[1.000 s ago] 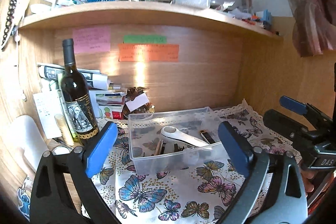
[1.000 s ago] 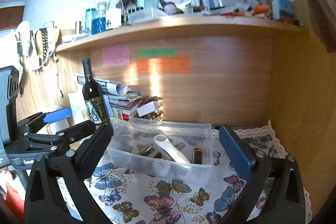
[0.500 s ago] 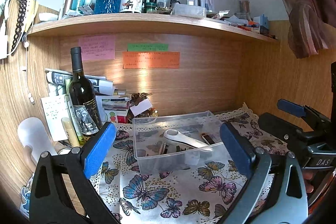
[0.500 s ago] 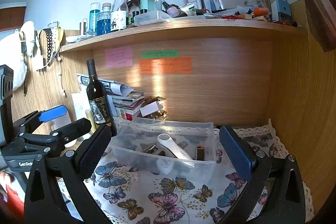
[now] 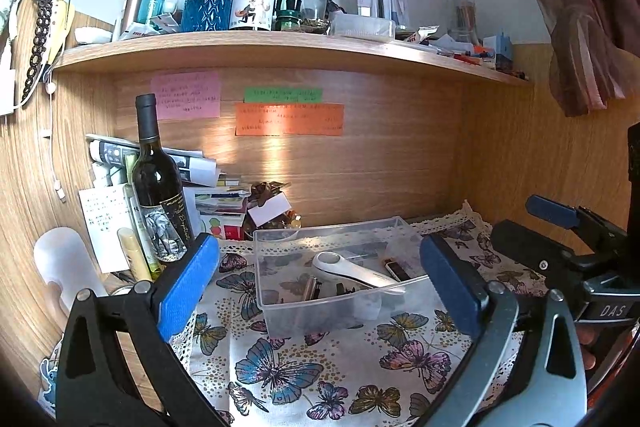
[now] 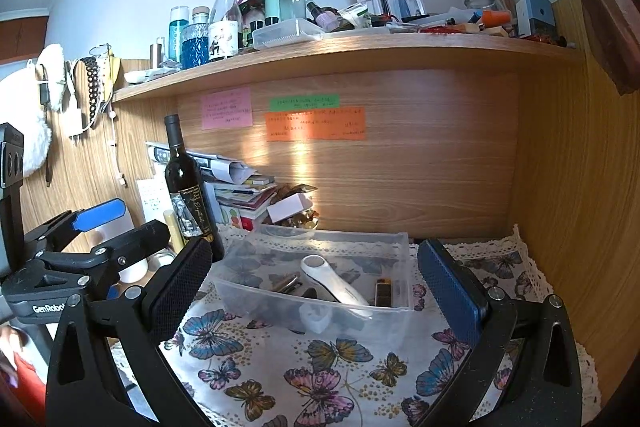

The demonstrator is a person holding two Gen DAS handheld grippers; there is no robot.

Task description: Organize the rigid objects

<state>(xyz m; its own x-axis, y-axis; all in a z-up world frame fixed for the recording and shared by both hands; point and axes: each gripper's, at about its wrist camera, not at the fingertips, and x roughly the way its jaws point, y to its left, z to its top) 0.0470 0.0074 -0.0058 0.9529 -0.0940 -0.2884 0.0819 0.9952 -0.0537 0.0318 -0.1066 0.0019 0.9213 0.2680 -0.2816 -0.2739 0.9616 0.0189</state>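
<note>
Both cameras have drawn back and risen a little since the earlier frames, so the clear plastic bin (image 5: pixel 340 291) (image 6: pixel 320 291) sits lower in each view and more of the upper shelf (image 5: pixel 280 47) shows. Left gripper (image 5: pixel 320 287) and right gripper (image 6: pixel 316 291) hang over the butterfly cloth (image 5: pixel 304 367) with their pads spread wide apart, holding nothing. Inside the bin lie a white handled tool (image 5: pixel 352 269) (image 6: pixel 332 283), a dark lighter-shaped item (image 6: pixel 383 291) and small metal pieces I cannot identify. A wine bottle (image 5: pixel 158 187) stands upright left of the bin, apart from it.
</note>
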